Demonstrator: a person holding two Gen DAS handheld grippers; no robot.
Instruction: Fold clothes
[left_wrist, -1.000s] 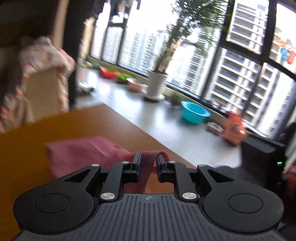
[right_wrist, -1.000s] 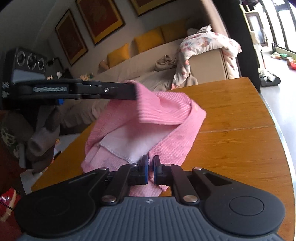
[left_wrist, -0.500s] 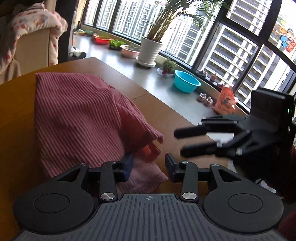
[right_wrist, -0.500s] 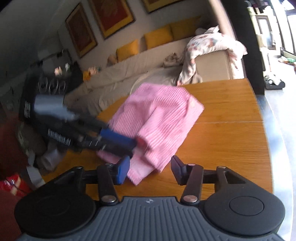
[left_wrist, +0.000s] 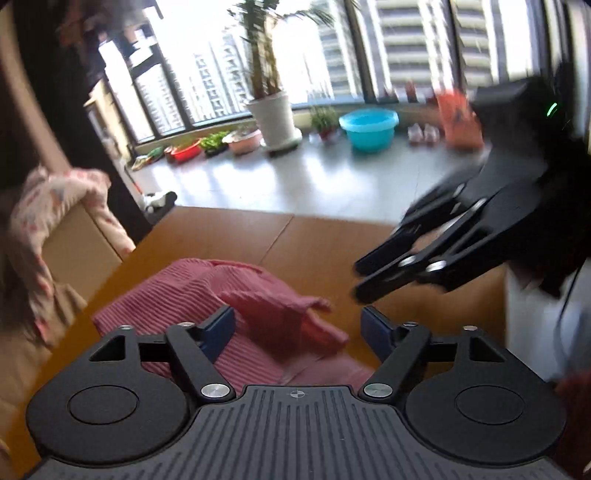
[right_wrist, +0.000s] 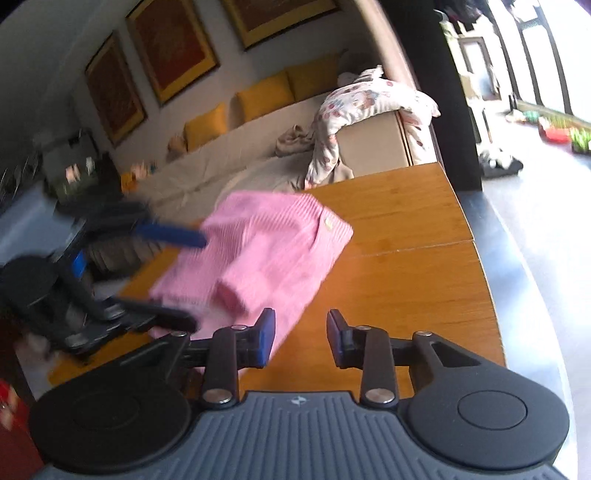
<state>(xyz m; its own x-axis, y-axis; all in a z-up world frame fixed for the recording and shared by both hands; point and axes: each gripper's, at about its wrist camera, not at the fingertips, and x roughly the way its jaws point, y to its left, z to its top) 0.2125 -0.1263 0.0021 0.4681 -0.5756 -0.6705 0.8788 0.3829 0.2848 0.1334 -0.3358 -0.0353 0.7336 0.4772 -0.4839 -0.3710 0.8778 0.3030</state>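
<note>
The pink ribbed garment (right_wrist: 258, 254) lies in a thick folded bundle on the wooden table (right_wrist: 406, 258), toward the sofa side of the tabletop, with one rolled cuff or sleeve end sticking out on top and a small pale button or tag near its far corner. Seen from the left wrist camera the same cloth looks a deeper rose and rumpled, with a flap lying loose over the lower layers. The left gripper (left_wrist: 297, 328) hovers just above the near edge of the bundle with its blue-padded fingers (left_wrist: 221, 326) spread wide and nothing between them; the cloth is released. The right gripper (right_wrist: 300, 341) is likewise spread apart and empty, held over bare wood just beside the garment's corner; from the left camera it shows as a blurred black shape with its jaws apart, above the table's far right side. Behind the table stands a beige sofa (right_wrist: 373, 147) with yellow cushions (right_wrist: 262, 98) and a spotted blanket (right_wrist: 362, 107) draped over its arm. Framed pictures (right_wrist: 173, 48) hang on the wall. On the window side, a tall potted plant (left_wrist: 271, 114) in a white pot, a turquoise basin (left_wrist: 369, 127) and some small planters sit along the tiled floor by the glass. The tabletop around the cloth carries only the garment itself, a seam line running across the wood.
</note>
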